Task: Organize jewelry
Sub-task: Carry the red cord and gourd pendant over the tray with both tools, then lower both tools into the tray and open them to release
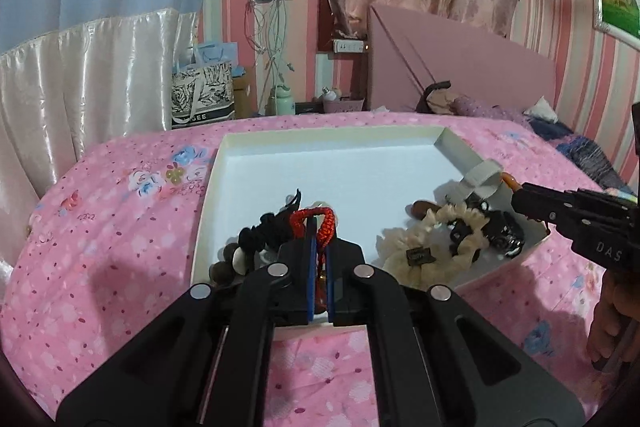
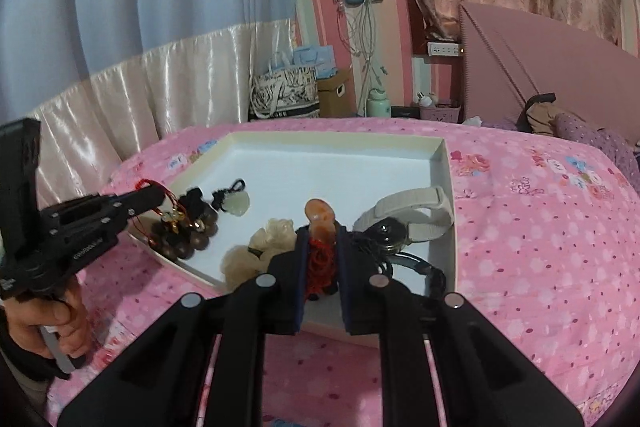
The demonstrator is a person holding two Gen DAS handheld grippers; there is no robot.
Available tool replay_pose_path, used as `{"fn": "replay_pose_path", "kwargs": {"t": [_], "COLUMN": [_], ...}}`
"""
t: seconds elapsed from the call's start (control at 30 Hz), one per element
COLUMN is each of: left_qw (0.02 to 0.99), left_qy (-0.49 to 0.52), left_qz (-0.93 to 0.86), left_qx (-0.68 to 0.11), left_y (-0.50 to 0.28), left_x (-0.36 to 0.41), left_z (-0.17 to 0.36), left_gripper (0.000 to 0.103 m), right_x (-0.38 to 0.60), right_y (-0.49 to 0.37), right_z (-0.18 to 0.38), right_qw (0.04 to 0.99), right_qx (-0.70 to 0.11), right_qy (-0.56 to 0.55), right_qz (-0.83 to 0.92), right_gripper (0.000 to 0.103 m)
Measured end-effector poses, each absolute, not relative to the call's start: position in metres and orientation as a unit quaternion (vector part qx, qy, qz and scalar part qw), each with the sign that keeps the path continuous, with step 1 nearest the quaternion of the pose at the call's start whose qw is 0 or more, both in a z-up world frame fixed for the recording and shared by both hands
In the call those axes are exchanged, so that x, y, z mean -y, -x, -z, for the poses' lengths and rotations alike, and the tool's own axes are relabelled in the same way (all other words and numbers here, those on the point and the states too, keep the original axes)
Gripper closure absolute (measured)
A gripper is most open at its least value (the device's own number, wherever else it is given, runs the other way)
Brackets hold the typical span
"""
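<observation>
Left tongs (image 1: pixel 319 247) pinch red cord (image 1: pixel 320 223) over box (image 1: pixel 224 163) on bed (image 1: pixel 100 247); right tongs (image 2: pixel 320 247) pinch orange pendant (image 2: pixel 318 217). Risk: cord snags beads (image 1: pixel 228 263) on release; pendant slips, landing outside box wall.

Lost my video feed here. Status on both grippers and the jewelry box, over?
Left gripper shut on red cord. Right gripper shut on orange pendant. Both over white box. Scrunchie, watch strap lie close below.
</observation>
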State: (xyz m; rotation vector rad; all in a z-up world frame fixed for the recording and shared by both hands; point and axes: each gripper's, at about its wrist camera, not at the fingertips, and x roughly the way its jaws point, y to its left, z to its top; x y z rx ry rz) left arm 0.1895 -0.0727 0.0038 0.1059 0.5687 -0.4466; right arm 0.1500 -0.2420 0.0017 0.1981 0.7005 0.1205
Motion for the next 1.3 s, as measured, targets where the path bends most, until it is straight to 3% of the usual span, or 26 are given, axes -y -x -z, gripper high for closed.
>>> {"fn": "replay_pose_path", "kwargs": {"t": [1.07, 1.23, 1.27, 1.3], "left_qw": [0.925, 0.925, 0.925, 0.926], "left_qy": [-0.061, -0.059, -0.061, -0.062], "left_qz": [0.194, 0.194, 0.194, 0.194], "left_qx": [-0.32, -0.321, -0.32, -0.318], "left_y": [-0.208, -0.208, -0.207, -0.206], "left_x": [0.104, 0.105, 0.105, 0.105], "left_z": [0.024, 0.024, 0.024, 0.023], "left_gripper": [0.102, 0.095, 0.093, 0.085], "right_x": [0.248, 0.248, 0.248, 0.247], "right_y": [-0.16, -0.159, -0.159, -0.157], "right_z": [0.022, 0.021, 0.022, 0.021], "right_qw": [0.925, 0.926, 0.926, 0.927], "right_qx": [-0.37, -0.37, -0.368, -0.366], "right_qy": [-0.081, -0.079, -0.079, -0.078], "right_qz": [0.004, 0.005, 0.003, 0.004], "right_gripper": [0.088, 0.088, 0.081, 0.073]}}
